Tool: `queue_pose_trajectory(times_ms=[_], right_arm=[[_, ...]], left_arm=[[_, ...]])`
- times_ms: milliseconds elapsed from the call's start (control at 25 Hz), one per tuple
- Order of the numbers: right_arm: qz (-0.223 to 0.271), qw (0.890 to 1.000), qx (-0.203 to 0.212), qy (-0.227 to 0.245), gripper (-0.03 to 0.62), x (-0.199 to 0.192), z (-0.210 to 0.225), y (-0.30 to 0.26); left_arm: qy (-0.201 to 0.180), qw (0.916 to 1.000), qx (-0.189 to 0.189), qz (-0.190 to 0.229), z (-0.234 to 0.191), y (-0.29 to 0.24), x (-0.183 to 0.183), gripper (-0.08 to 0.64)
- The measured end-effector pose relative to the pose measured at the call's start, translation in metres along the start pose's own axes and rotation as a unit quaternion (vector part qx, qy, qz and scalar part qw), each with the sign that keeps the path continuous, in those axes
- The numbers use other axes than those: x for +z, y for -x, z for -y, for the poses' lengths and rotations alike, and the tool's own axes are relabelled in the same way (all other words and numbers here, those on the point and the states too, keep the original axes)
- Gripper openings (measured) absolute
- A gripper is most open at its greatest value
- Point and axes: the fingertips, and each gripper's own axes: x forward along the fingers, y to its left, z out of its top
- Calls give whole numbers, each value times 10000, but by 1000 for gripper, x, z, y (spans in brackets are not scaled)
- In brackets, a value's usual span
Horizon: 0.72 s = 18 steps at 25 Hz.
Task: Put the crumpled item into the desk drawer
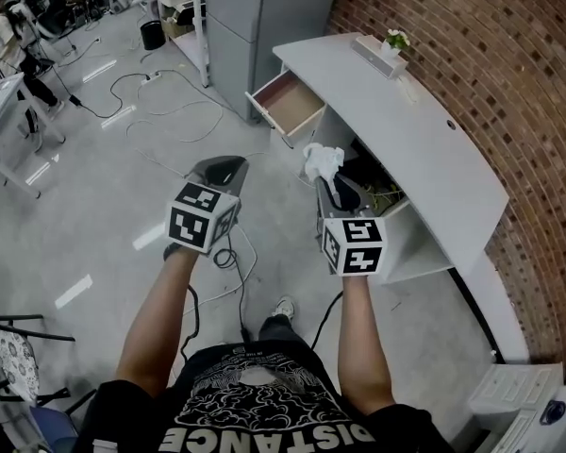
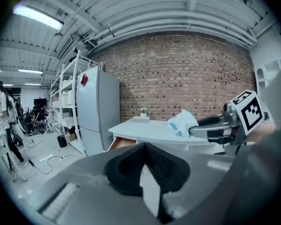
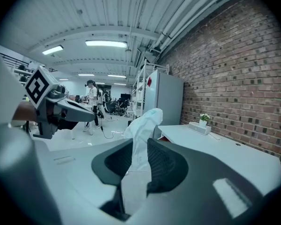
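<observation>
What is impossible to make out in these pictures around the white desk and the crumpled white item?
- Open brown-lined drawer: its back part, head view, hidden under the white desk top.
- Crumpled white item: lower part, right gripper view, hidden between the right gripper's pressing jaws.
- Dark things under the desk, head view: too dark, partly behind the right gripper.

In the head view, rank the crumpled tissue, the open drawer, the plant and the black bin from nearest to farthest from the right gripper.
From the right gripper:
1. Tissue, clamped in its jaws.
2. Drawer, just ahead, pulled open.
3. Plant, up right, at the far end of the desk.
4. Bin, far off at upper left.
</observation>
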Motion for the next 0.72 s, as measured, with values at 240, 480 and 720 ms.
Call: queue_pose_trajectory(times_ms=[240,480,720], right_arm=[[-6,9992,166,362,78,8,41,-25],[13,9987,442,243,78,9,69,-47],[38,9976,657,203,78,12,93,-63]], left_arm=[[-85,9997,172,-125,2,-41,19,5],[-83,9992,310,-227,2,-75,32,5],[-25,9987,443,-242,8,-103,38,5]])
